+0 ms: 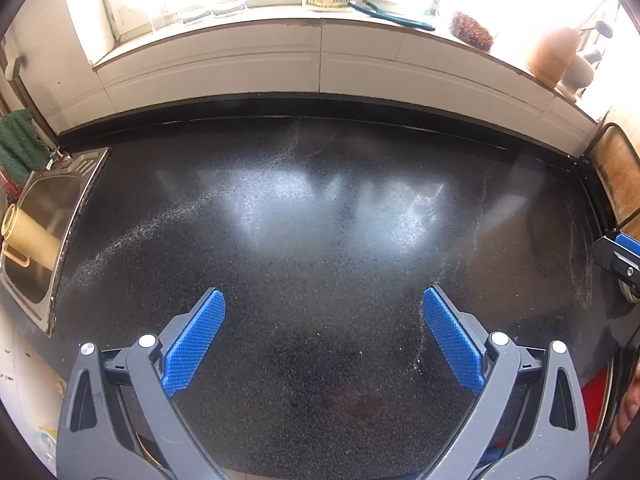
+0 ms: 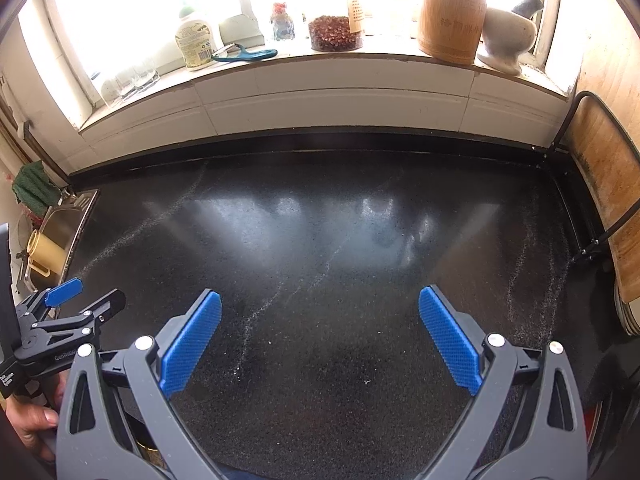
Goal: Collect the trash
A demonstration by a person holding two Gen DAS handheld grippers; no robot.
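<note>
Over black countertop (image 1: 320, 220), both tongs (image 1: 324, 304) (image 2: 320, 304) agape

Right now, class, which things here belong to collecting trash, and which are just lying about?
Belongs to the job:
left claw, open
right claw, open
No trash in view.

Lying about:
peeler
bamboo holder
mortar
yellow cup

a black speckled countertop (image 1: 320, 240) fills the middle of both views, with pale glare patches and faint whitish streaks across it. along the top runs a white tiled sill (image 2: 320, 80) under a bright, washed-out window (image 2: 160, 0). at the left edge sits a steel sink (image 1: 44, 216) with a green cloth (image 1: 18, 144) above it. at the right edge a wooden board (image 2: 604, 184) leans in a dark wire rack.
</note>
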